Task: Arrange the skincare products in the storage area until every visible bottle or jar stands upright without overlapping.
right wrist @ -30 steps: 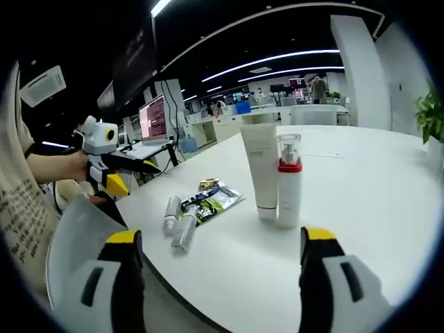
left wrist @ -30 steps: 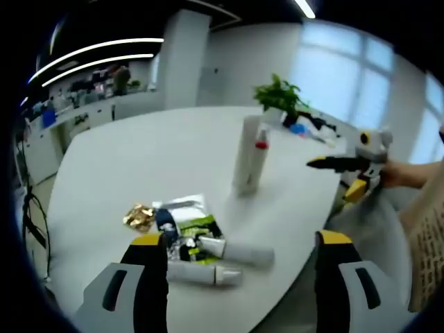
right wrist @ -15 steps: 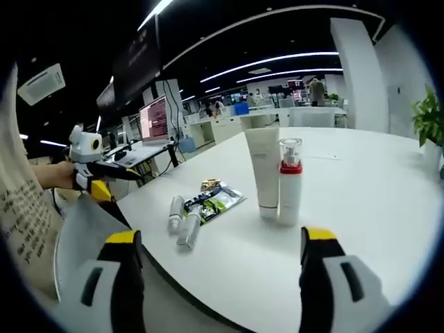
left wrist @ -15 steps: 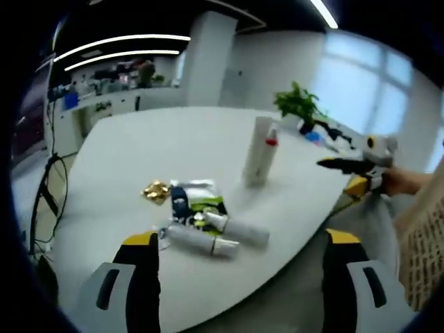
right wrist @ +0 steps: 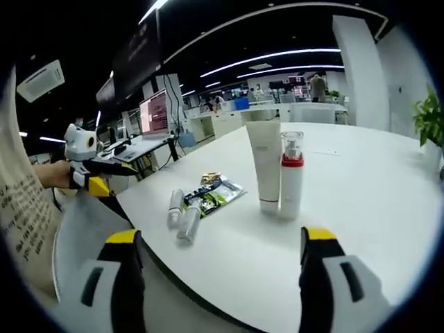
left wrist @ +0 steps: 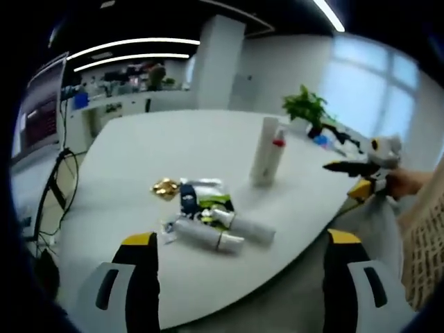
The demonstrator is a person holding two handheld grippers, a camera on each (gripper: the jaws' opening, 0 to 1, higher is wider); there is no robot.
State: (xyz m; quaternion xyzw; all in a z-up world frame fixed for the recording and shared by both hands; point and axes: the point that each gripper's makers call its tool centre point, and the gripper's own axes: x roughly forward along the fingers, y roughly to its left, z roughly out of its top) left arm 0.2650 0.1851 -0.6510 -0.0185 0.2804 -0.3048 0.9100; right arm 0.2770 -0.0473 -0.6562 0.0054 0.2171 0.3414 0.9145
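Observation:
A white tube [right wrist: 264, 166] and a clear bottle with a red band [right wrist: 291, 175] stand upright side by side on the white table [right wrist: 361, 180]; in the left gripper view the tube [left wrist: 263, 150] and the bottle [left wrist: 275, 159] are further off. Two white tubes [left wrist: 206, 234] [left wrist: 243, 225] lie flat near the table's edge, beside a dark tube [left wrist: 188, 200] and green sachets [left wrist: 210, 205]. My left gripper [left wrist: 239, 281] is open, held back from the table edge. My right gripper [right wrist: 220, 274] is open before the upright pair. The two lying tubes [right wrist: 183, 213] also appear in the right gripper view.
A crumpled gold wrapper [left wrist: 165, 186] lies left of the sachets. A potted plant [left wrist: 305, 109] stands at the table's far side. The right gripper [left wrist: 364, 172] enters the left gripper view at right; the left gripper [right wrist: 87, 161] enters the right gripper view at left. Desks and monitors [right wrist: 155, 114] stand behind.
The left gripper has drawn back from the table, so the lying tubes look smaller and further away. The right gripper view has barely shifted. Nothing on the table moved.

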